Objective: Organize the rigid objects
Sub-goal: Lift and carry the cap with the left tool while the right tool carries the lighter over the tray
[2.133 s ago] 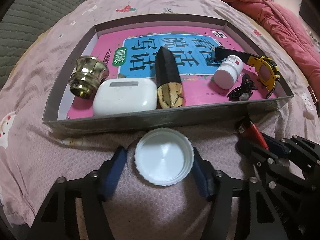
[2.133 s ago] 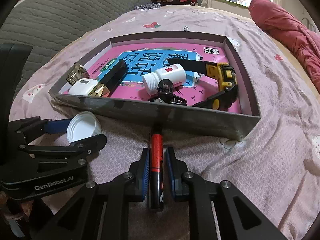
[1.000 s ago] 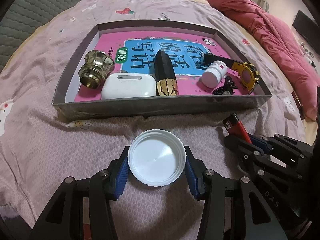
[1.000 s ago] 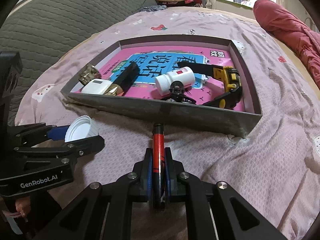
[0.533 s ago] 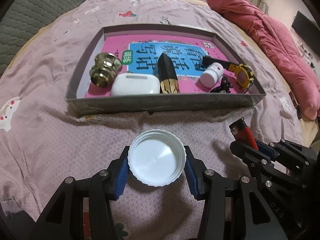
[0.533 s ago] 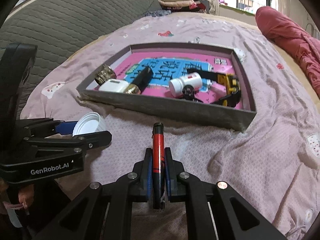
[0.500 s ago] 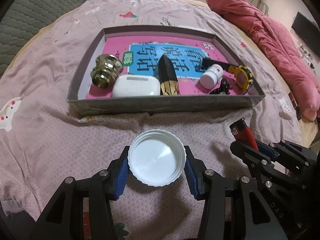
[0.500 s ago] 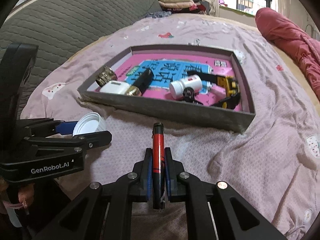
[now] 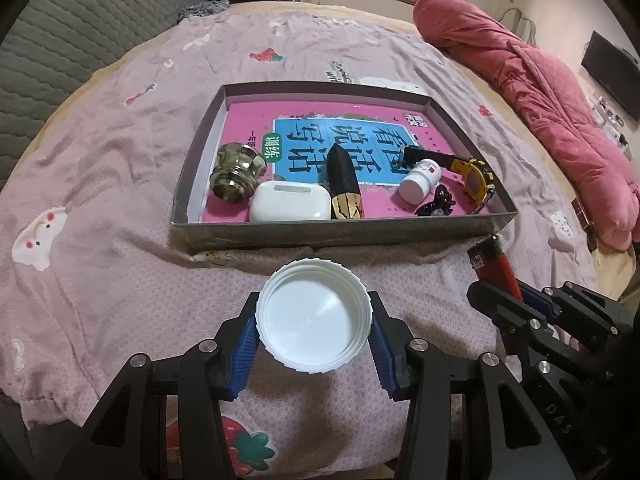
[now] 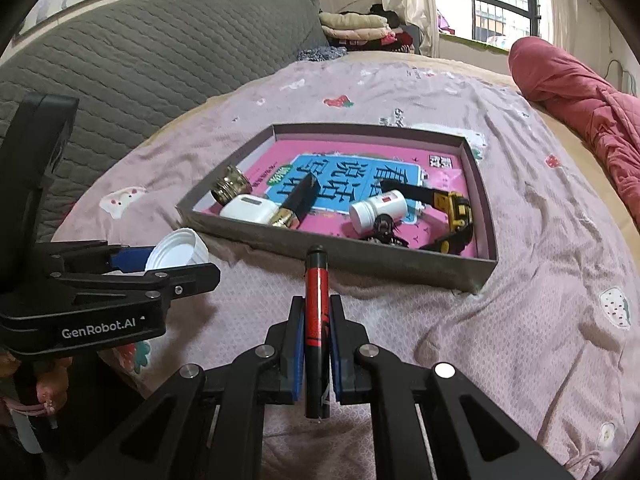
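My left gripper (image 9: 314, 320) is shut on a white ribbed jar lid (image 9: 314, 316), held hollow side up above the bedspread. A red and black lighter (image 10: 317, 296) is clamped upright in my right gripper (image 10: 316, 328), which is shut on it; the same lighter (image 9: 494, 262) shows at the right of the left wrist view. Ahead lies a shallow grey box (image 9: 340, 234) lined with a pink and blue booklet. Inside it sit a brass knob (image 9: 236, 176), a white earbud case (image 9: 290, 207), a black and gold pointed piece (image 9: 344, 184), a white pill bottle (image 9: 420, 182), a black clip (image 9: 436, 206) and a yellow tape measure (image 9: 474, 184).
The box rests on a bed with a pink patterned spread (image 9: 100, 240). A red quilt (image 9: 532, 80) is bunched along the right side. A grey quilted headboard (image 10: 140, 60) stands at the left, with folded clothes (image 10: 356, 24) and a window behind.
Both grippers have risen and drawn back from the box, each still holding its object. The box looks smaller and farther away, and more of the bed and room shows.
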